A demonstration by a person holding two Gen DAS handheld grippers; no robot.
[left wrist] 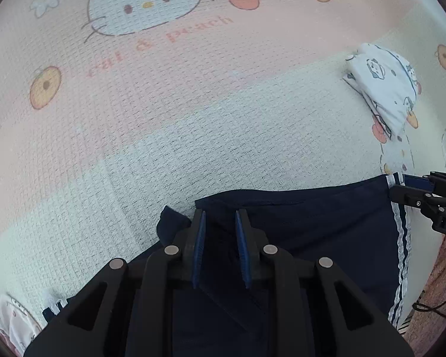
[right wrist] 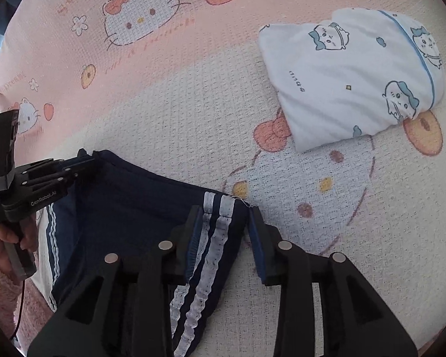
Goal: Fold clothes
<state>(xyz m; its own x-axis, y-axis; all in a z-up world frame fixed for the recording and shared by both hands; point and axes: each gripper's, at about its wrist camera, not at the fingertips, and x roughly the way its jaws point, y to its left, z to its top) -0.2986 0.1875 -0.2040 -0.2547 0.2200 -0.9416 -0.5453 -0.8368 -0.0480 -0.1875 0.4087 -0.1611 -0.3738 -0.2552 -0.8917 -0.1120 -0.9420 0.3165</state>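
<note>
Right gripper [right wrist: 226, 238]: jaws part-way open, and the pads do not press on anything. The striped side seam of the navy garment [right wrist: 128, 214] lies in the gap, nearer the left finger; the right finger stands off the hem corner, over bare bedcover. So the cloth is between the fingers, not held.

Left gripper [left wrist: 220, 238]: jaws a narrow way apart, pointing steeply down at the garment's folded upper edge. Dark cloth fills the space under and between the blue pads [left wrist: 199, 247]. Whether they pinch a fold or only hover over it, I cannot tell; dark on dark hides the contact.

Garment lies flat on the printed bedcover [left wrist: 163, 119], near its lower edge, spanning from one gripper to the other. In the right wrist view the left gripper sits at the garment's far corner, a hand on its handle at the frame's edge.

Farther out: a folded white cartoon-print garment [right wrist: 353, 74] rests on the bedcover, well apart from the navy one.

Risks, as judgement:
- If the right jaws close where they stand, they may catch only the top layer at the seam and the lower layer would trail, skewing the fold.
- The right finger off the hem could pinch bedcover along with cloth and drag it.
- If the left grip is loose, lifting would let that corner slip and the edges would not line up.
</note>
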